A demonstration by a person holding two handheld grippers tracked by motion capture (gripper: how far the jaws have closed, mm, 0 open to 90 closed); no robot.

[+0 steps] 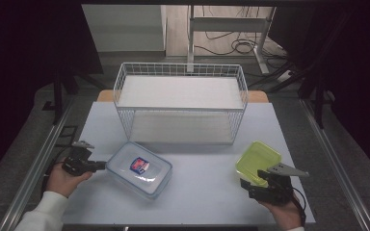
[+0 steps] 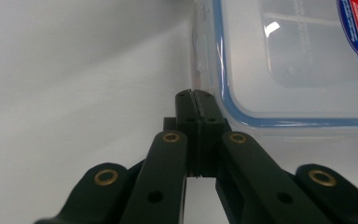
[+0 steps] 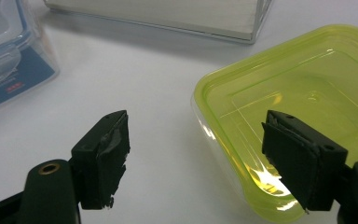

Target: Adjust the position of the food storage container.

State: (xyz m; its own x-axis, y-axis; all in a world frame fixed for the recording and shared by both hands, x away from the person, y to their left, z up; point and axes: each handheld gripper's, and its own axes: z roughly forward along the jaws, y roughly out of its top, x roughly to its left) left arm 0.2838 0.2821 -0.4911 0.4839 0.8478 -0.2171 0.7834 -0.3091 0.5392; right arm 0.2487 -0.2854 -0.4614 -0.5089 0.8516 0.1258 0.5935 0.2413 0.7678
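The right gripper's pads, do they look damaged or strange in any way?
Yes. On the right gripper, the pads look worn: the black covering is frayed and peeling at the edges. Its jaws stand open beside the green container.

1. The worktop point(image 1: 197, 192) is a flat, pale surface and carries three things.
2. A white wire basket point(image 1: 180, 103) stands at its far middle, with a white sheet across its upper level.
3. A clear container with a blue-rimmed lid point(image 1: 139, 169) lies at the near left.
4. A yellow-green container point(image 1: 257, 161) lies at the near right, well apart from the clear one.
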